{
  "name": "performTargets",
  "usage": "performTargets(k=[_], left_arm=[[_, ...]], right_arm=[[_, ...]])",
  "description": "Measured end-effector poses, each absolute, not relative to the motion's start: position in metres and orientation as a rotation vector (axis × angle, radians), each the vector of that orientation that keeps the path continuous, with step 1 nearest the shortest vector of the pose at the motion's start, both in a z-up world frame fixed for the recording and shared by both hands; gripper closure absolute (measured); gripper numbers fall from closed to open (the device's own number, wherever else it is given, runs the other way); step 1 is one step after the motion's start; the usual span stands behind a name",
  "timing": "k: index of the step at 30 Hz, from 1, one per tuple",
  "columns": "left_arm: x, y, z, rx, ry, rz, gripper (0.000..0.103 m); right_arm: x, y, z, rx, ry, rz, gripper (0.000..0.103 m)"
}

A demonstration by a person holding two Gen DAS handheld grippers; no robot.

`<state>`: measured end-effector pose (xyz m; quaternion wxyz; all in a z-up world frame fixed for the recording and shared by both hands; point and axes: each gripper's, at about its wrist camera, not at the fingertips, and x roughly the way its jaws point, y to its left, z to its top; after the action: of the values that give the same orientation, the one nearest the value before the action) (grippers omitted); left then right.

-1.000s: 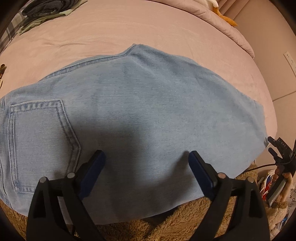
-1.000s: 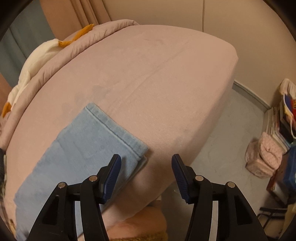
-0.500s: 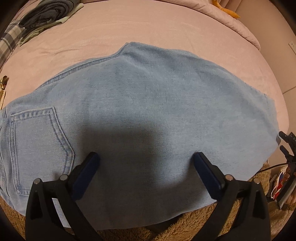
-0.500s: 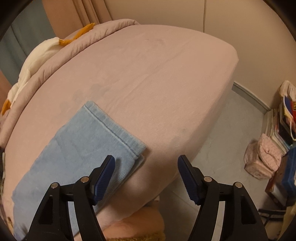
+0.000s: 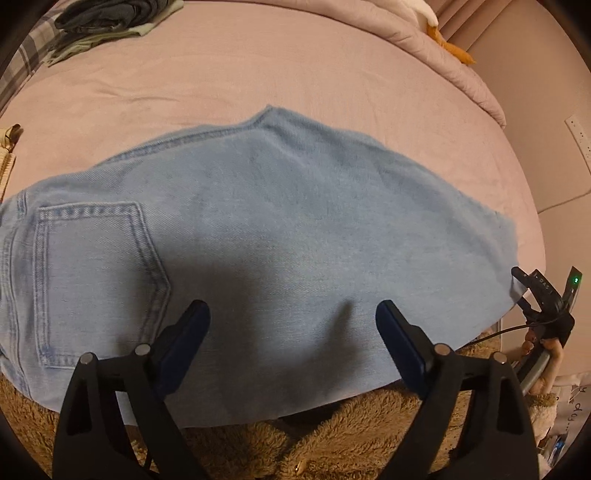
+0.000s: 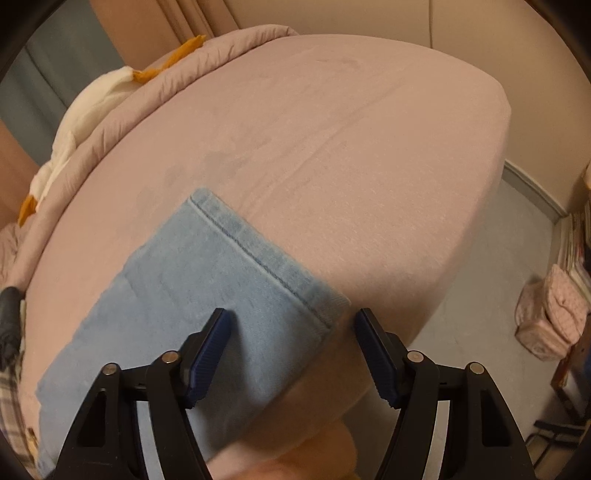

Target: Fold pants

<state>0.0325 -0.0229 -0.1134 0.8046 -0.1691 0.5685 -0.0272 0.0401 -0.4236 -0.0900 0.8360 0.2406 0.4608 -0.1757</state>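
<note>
Pants: we see the light-blue jeans [image 5: 280,236] spread flat on the pink bed [image 5: 295,74], back pocket [image 5: 92,273] at 9 o'clock in the left wrist view.
Leg hem: in the right wrist view the hem [image 6: 266,262] lies near the bed's edge.
Left gripper: ours [image 5: 291,332] hangs over the denim, jaws wide and closing, pads not pressing the cloth.
Right gripper: ours [image 6: 291,343] has its jaws apart, straddling the hem corner without pinching it.
Clothes pile: dark garments [image 5: 99,18] at 11 o'clock.
</note>
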Motion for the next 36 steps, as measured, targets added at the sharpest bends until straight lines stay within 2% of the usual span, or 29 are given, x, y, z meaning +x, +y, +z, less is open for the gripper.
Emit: performTargets(k=[1,3,5,6,7,10,16,19,22,27,32,33,34,35,36], left_arm=[[0.031,-0.022,-0.113,-0.363,1.214,-0.059,0.012],[0.029,-0.017,-0.115,-0.373,1.209,-0.057,0.012],[0.024,-0.016,-0.117,-0.383,1.207,-0.059,0.012],[0.021,-0.014,-0.117,-0.386,1.203,-0.063,0.013],[0.018,-0.013,-0.116,-0.388,1.199,-0.069,0.014],[0.009,-0.009,-0.11,-0.396,1.183,-0.077,0.015],[0.001,0.009,-0.097,-0.423,1.12,-0.036,0.015],[-0.002,0.017,-0.09,-0.44,1.084,-0.016,0.015],[-0.005,0.027,-0.087,-0.457,1.067,0.005,0.015],[-0.009,0.035,-0.091,-0.479,1.072,0.022,0.015],[-0.002,0.033,-0.098,-0.477,1.1,0.007,0.015],[0.001,0.031,-0.098,-0.474,1.101,-0.008,0.015],[0.003,0.028,-0.097,-0.471,1.1,-0.023,0.015],[0.005,0.026,-0.096,-0.469,1.098,-0.041,0.015],[0.008,0.022,-0.095,-0.47,1.095,-0.063,0.015]], right_arm=[[0.04,-0.425,-0.09,0.51,0.973,-0.365,0.036],[0.04,-0.428,-0.09,0.509,0.959,-0.361,0.049],[0.039,-0.433,-0.089,0.524,0.945,-0.362,0.074],[0.038,-0.437,-0.088,0.56,0.927,-0.337,0.084],[0.041,-0.442,-0.089,0.59,0.924,-0.33,0.089],[0.04,-0.45,-0.085,0.667,0.924,-0.296,0.092],[0.027,-0.405,0.001,0.576,0.742,-0.09,0.092],[0.021,-0.345,0.045,0.449,0.682,0.097,0.092],[0.016,-0.276,0.06,0.337,0.689,0.275,0.092],[0.016,-0.159,0.012,0.227,0.864,0.543,0.092],[0.019,-0.082,-0.088,0.085,1.204,0.624,0.091],[0.02,-0.08,-0.091,0.084,1.213,0.62,0.09],[0.016,-0.08,-0.087,0.088,1.197,0.622,0.084],[0.013,-0.083,-0.08,0.08,1.18,0.617,0.064],[0.01,-0.089,-0.067,0.072,1.145,0.598,0.051]])
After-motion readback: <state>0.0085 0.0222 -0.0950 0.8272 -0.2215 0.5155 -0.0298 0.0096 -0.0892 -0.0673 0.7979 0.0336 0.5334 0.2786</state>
